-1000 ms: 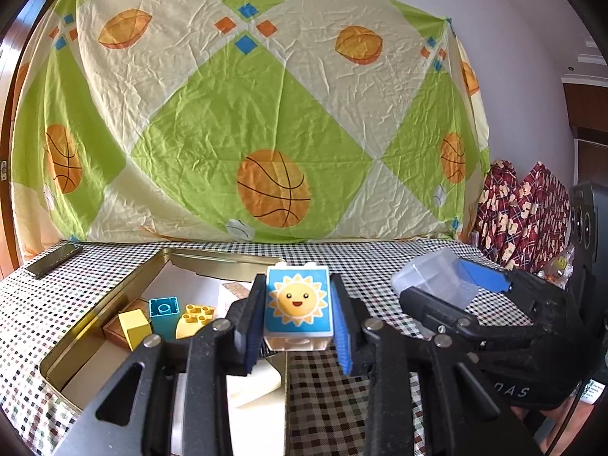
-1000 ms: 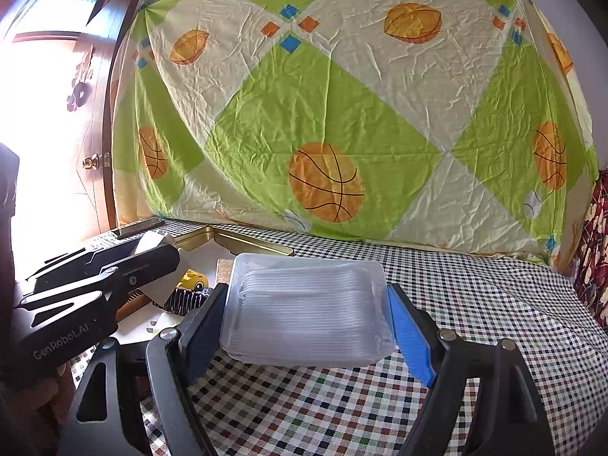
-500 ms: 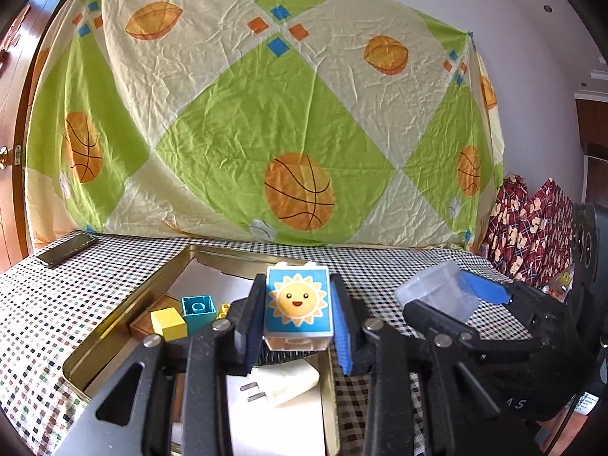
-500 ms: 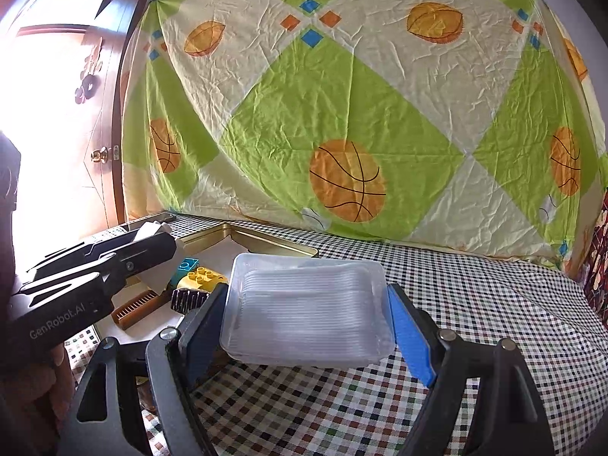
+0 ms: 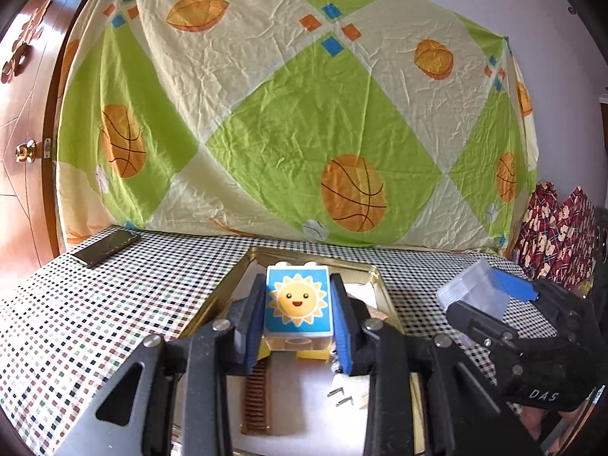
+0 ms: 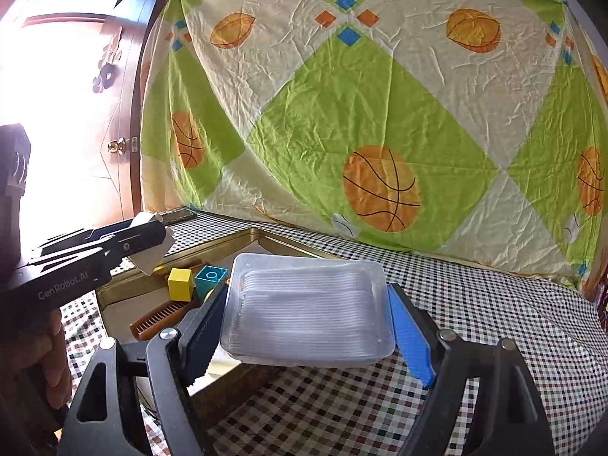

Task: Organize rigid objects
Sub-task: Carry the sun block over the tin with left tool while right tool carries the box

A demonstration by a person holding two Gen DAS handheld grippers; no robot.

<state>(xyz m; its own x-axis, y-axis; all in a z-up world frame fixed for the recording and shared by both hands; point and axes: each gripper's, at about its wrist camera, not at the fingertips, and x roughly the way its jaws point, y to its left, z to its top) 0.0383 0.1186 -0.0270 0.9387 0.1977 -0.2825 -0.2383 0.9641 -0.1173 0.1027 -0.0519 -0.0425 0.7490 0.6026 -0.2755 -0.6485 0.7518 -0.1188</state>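
While hovering over the gold tin [image 5: 243,266] w/ the sun block [image 5: 298,306] pinched in the left hand-held gripper [image 5: 298,328], lowering onto bare floor beside the comb [image 5: 258,399], keeping level; right hand-held gripper [image 6: 307,323] clamping the clear box [image 6: 307,307] above the table [image 6: 494,304], waiting clear

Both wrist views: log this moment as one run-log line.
left gripper: shut on sun block, above gold tin | right gripper: shut on clear plastic box

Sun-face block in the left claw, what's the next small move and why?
Probably lower it and open: the left claw holds the blue sun-face toy block above the gold metal tin, over its white liner, beside the brown comb.
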